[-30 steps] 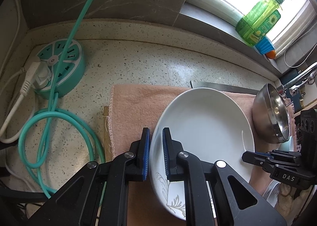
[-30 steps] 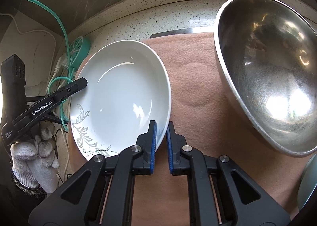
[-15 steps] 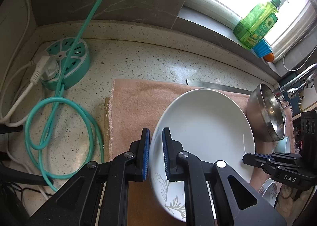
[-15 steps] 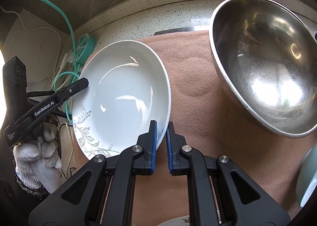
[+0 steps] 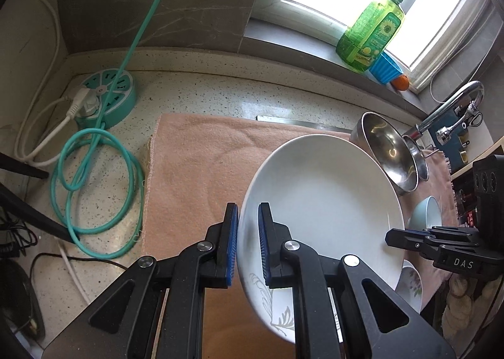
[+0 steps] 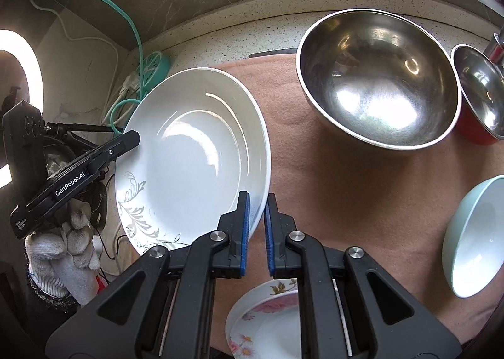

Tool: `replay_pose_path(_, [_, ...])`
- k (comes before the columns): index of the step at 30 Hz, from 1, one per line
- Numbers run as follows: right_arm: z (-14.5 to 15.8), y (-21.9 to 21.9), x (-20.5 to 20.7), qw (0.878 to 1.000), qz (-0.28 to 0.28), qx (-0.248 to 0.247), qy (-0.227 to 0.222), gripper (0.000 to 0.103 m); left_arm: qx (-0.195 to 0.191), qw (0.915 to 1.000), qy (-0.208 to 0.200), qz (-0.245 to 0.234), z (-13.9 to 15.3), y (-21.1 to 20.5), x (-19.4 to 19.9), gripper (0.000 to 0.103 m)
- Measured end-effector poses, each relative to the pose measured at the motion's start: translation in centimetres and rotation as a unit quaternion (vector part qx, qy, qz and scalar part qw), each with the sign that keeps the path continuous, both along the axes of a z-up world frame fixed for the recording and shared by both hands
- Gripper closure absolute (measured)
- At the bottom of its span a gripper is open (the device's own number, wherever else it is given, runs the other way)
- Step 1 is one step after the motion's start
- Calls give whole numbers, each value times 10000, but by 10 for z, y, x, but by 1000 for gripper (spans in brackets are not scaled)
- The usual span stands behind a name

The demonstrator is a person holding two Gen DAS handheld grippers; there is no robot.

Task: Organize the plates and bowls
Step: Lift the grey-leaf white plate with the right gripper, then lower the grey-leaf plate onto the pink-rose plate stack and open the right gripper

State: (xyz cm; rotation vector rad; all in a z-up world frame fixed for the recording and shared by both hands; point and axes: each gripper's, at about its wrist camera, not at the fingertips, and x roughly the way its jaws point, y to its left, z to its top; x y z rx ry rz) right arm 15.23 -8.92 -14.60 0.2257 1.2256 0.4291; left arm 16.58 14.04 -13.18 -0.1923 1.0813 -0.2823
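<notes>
A white deep plate (image 5: 321, 201) with a grey leaf pattern is held in the air above the pink cloth (image 5: 201, 170). My left gripper (image 5: 247, 244) is shut on its left rim. My right gripper (image 6: 256, 233) is shut on its right rim; the plate also shows in the right wrist view (image 6: 192, 157). A large steel bowl (image 6: 378, 85) and a smaller steel bowl with a red outside (image 6: 482, 94) sit on the cloth at the back. A pale blue bowl (image 6: 472, 239) lies at the right. A small floral plate (image 6: 267, 324) lies under my right gripper.
A teal round power strip (image 5: 107, 97) with a coiled teal cable (image 5: 94, 182) and a white plug sits at the left of the counter. A green soap bottle (image 5: 371, 28) and a blue cup (image 5: 386, 67) stand on the window sill. A faucet (image 5: 450, 107) is at the far right.
Both grippers have lifted the white plate higher above the cloth. More of the counter shows now, including the floral plate, the pale blue bowl and the second steel bowl.
</notes>
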Motion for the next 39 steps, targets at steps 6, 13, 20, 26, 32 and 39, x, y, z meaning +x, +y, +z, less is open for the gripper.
replay_pose_path(6, [5,-23,-25,10000,72,46,-7,94,-9,10000,-82,-34,12,-20,-36,92])
replay_pose_path(13, [6,-53,-55,9999,161,-1,7,94,-77,9999,-63,-74,17,-47,-76,92])
replay_pose_path(20, [0,-86,-85,9997,221,-99,74,94,-130,9998,22,-152,15,-79,-109,92])
replay_pose_path(26, [-16,-113,-105,9993,225,-212,229,94,-206,9993,225,-195,2,-102,-134,92])
replay_pose_path(32, [-30,-134,-119,9987,182,-271,384,94,-232,9982,502,-242,-15,-118,-148,92])
replay_pose_path(39, [-40,-136,-121,9982,183,-364,430,94,-79,9977,588,-321,-23,-130,-155,92])
